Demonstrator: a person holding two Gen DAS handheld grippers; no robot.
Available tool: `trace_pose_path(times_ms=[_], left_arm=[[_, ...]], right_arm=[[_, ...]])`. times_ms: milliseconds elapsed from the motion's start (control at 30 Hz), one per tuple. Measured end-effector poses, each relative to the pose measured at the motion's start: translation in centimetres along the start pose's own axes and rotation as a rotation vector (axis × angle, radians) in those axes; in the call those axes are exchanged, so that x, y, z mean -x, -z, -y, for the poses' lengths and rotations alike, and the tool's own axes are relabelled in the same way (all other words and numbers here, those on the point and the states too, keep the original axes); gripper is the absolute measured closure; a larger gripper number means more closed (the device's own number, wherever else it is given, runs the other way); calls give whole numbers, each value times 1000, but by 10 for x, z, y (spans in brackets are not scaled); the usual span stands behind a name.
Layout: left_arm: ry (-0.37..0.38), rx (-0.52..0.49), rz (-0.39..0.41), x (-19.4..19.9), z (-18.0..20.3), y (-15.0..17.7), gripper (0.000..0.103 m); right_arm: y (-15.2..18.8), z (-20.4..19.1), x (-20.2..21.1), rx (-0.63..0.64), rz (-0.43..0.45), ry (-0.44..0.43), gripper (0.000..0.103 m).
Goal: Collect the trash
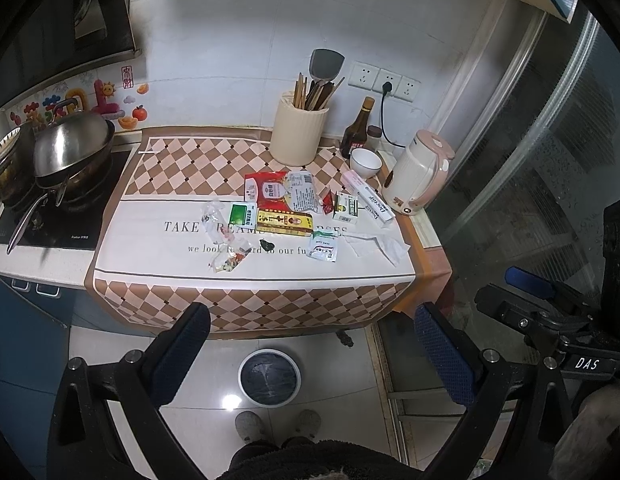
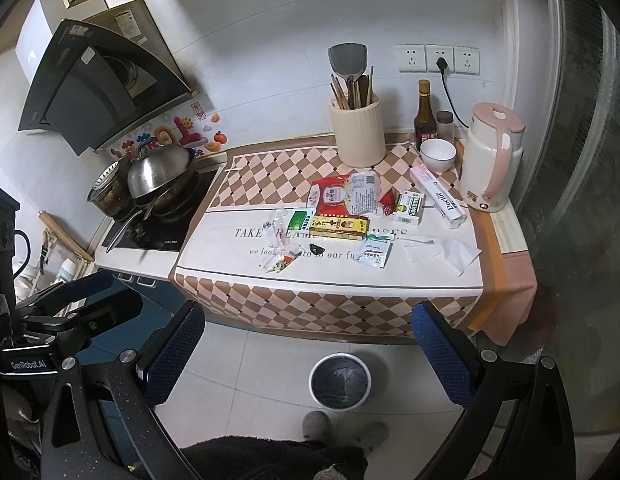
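Trash lies on the cloth-covered counter (image 1: 158, 236): a red and white bag (image 1: 270, 192), a yellow box (image 1: 285, 222), a green box (image 1: 242, 215), clear wrappers (image 1: 212, 216), a small sachet (image 1: 323, 249), a crumpled tissue (image 1: 380, 245) and a long white box (image 1: 370, 200). The same pile shows in the right wrist view (image 2: 342, 210). A white bin with a dark liner (image 1: 269, 377) (image 2: 339, 380) stands on the floor below the counter edge. My left gripper (image 1: 310, 344) is open and empty, held back from the counter. My right gripper (image 2: 308, 344) is open and empty too.
A utensil holder (image 1: 298, 134), a dark bottle (image 1: 356, 132), a white bowl (image 1: 365, 162) and a pink kettle (image 1: 420, 178) stand at the back right. A wok and pots (image 1: 66, 152) sit on the stove at left. A glass door (image 1: 550, 160) is at right.
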State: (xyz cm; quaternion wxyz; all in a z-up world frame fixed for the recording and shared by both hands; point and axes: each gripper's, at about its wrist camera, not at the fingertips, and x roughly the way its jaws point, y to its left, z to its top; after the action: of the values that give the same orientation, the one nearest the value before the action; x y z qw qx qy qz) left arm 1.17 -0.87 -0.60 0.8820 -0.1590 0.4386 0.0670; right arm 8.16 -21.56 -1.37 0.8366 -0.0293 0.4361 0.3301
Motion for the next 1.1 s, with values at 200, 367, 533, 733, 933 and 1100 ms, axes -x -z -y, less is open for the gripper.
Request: trace_pose_path(times_ms=[200,367,533,733,933,1100], left_arm=[[1,-1,1,-2,1,0,0],[1,1,1,-1,1,0,0],[2,-2,-1,-8,7,2,0],[4,-1,1,-9,7,3,0],[-174,-34,75,-13,3,4,0],[-421,-64,139,-53,-19,-3,0]], right_arm=[[0,-1,0,0,0,1,0],[0,-1,0,1,-2,1,0],[0,-1,0,3,-3,1,0],[0,-3,-1,0,-3,-3,0],[1,-4,-9,-30,17,22,0],[-4,2,-34,-70,50,152,0]])
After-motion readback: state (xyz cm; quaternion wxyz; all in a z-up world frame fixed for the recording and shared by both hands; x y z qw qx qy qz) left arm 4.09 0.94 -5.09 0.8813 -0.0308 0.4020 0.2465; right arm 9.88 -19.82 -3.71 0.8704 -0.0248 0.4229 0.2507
